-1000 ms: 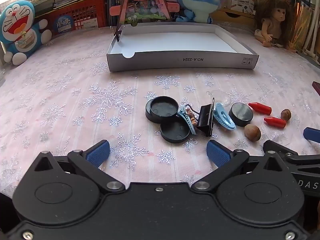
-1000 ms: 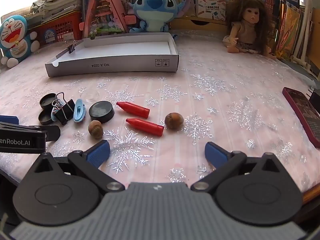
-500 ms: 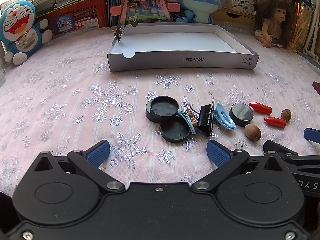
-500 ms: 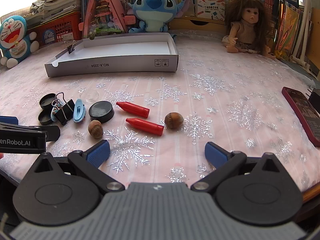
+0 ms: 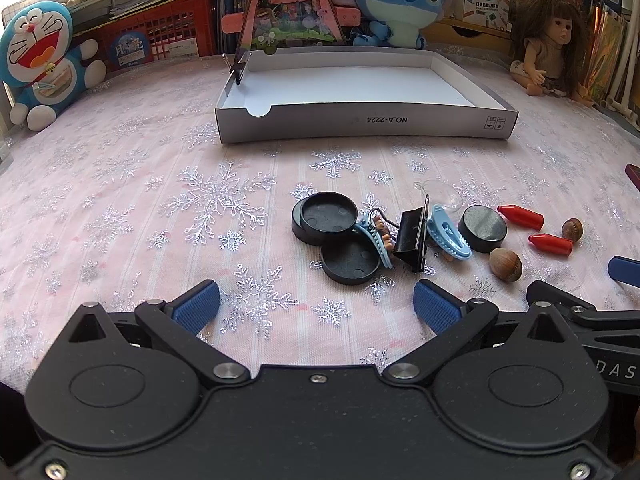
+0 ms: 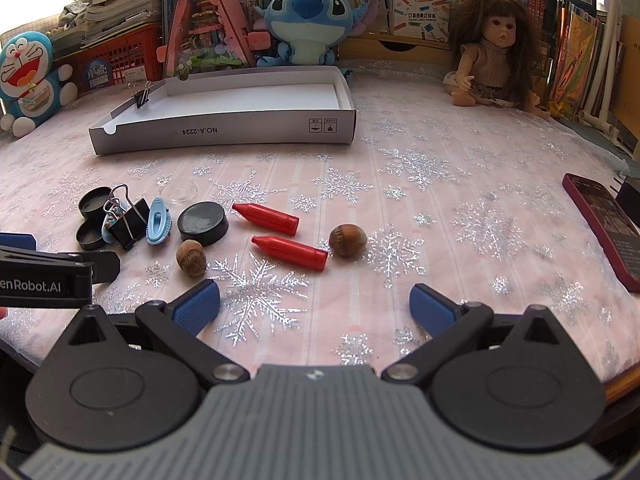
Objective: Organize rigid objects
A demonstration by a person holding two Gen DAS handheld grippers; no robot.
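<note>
Left wrist view: left claw spread wide and empty, low over the counter, just short of the heap. Black round lids, blue hair clips and a binder clip lie touching; best to take an outer lid first, I'd say, so nothing tangles. Right claw gapes empty too, nearest two red crayons and two hazelnuts. White tray waits beyond, well apart, with one clip on its rim.
</note>
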